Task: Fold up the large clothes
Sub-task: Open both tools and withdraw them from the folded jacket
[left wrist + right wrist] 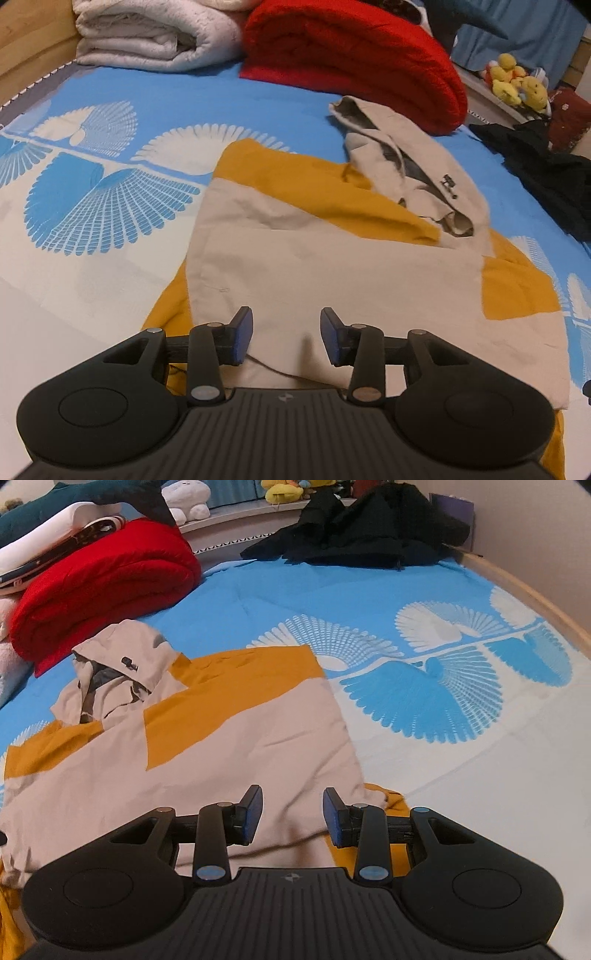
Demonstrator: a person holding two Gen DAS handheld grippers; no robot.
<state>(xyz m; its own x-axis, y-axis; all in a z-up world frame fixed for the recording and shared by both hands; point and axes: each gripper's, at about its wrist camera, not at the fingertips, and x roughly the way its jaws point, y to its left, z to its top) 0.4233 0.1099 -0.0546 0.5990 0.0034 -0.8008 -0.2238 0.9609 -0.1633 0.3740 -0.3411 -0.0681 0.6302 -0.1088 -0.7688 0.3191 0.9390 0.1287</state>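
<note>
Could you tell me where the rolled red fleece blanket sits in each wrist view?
Left wrist view: the rolled red fleece blanket lies top centre-right, behind the beige hood.
Right wrist view: the blanket lies upper left, again behind the hood.
Shared landmark: the hood of the beige-and-mustard jacket.

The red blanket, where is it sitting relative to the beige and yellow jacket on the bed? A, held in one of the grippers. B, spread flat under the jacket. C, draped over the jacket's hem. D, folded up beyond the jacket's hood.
D: the red blanket lies folded on the bed beyond the hood of the jacket, clear of both grippers.
</note>
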